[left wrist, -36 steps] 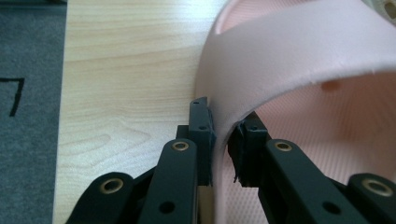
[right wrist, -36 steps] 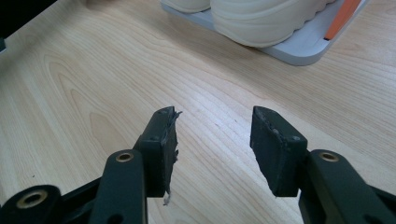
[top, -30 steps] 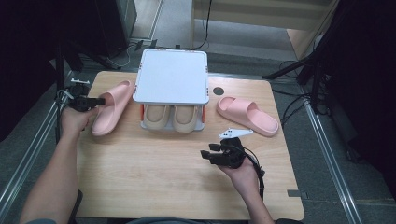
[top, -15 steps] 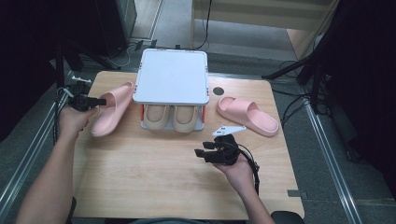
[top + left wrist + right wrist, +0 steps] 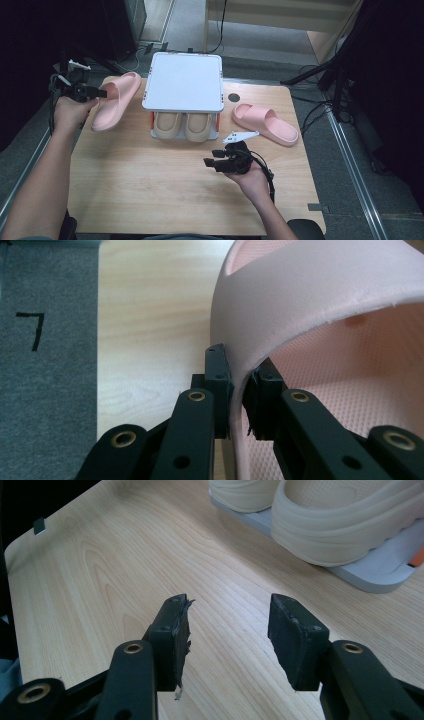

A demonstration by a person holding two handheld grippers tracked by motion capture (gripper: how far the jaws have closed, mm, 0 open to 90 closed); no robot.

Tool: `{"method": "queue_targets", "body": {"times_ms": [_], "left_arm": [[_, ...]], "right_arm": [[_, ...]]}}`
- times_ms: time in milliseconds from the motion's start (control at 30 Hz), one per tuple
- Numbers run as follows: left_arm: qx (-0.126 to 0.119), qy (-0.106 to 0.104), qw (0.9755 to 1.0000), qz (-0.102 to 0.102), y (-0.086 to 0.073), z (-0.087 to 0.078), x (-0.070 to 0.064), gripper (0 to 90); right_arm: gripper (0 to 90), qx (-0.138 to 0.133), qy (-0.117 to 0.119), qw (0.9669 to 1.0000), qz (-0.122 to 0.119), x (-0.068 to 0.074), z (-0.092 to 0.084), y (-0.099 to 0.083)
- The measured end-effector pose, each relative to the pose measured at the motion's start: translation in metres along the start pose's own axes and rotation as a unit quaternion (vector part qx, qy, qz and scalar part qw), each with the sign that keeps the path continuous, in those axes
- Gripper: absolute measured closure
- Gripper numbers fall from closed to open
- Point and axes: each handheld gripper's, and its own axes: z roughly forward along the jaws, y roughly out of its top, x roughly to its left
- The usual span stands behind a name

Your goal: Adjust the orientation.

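Observation:
A pink slipper (image 5: 115,100) hangs tilted above the table's left edge, its toe end pointing down at the wood. My left gripper (image 5: 97,93) is shut on the rim of its strap; in the left gripper view the pads clamp the pink slipper's (image 5: 320,305) strap wall, with my left gripper (image 5: 239,390) gripping from below. The second pink slipper (image 5: 265,123) lies flat at the right of the table. My right gripper (image 5: 210,164) hovers open over the middle of the table; in the right gripper view, my right gripper (image 5: 227,630) has only bare wood between its pads.
A small two-tier shoe rack (image 5: 184,82) stands at the back centre, its white top shelf bare and a beige pair (image 5: 183,126) on the lower shelf. A round hole (image 5: 233,97) marks the tabletop right of it. Dark floor and metal rails flank the table.
My left gripper has lifted the pink slipper up off the table, so its heel end now stands higher at the left. The right gripper has barely shifted.

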Motion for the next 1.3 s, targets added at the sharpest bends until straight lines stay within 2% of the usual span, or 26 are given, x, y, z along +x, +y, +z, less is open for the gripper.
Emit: {"method": "queue_targets", "body": {"times_ms": [67, 233, 433, 733, 767, 1000, 1233, 1300], "left_arm": [[0.000, 0.007, 1.0000, 0.000, 0.008, -0.006, -0.003, 81.2], [-0.001, 0.010, 0.9999, 0.004, 0.025, -0.018, -0.010, 81.4], [-0.008, 0.010, 0.9999, 0.001, 0.040, -0.030, -0.017, 81.1], [-0.011, 0.006, 0.9999, 0.006, 0.064, -0.041, -0.037, 80.9], [-0.016, -0.003, 0.9999, 0.004, 0.071, -0.044, -0.045, 80.9], [-0.024, -0.017, 0.9993, 0.024, 0.089, -0.046, -0.078, 80.7], [-0.023, -0.024, 0.9984, 0.045, 0.096, -0.036, -0.110, 80.2], [-0.030, -0.025, 0.9979, 0.051, 0.097, -0.031, -0.121, 80.1]], "right_arm": [[51.2, 0.002, 0.001, 1.0000, -0.001, 0.001, 0.000, 0.001], [51.2, 0.002, 0.005, 1.0000, -0.004, 0.001, 0.002, 0.002], [51.2, 0.003, 0.006, 1.0000, -0.004, 0.001, 0.002, 0.002], [51.2, 0.000, 0.011, 0.9999, -0.004, 0.000, 0.003, 0.004], [51.1, 0.001, 0.011, 0.9999, -0.004, 0.001, 0.003, 0.005], [51.2, 0.000, 0.013, 0.9999, -0.007, 0.000, 0.001, 0.005], [51.2, -0.002, 0.014, 0.9999, -0.006, -0.001, -0.001, 0.005], [51.2, -0.001, 0.014, 0.9999, -0.005, -0.001, -0.001, 0.005]]}}
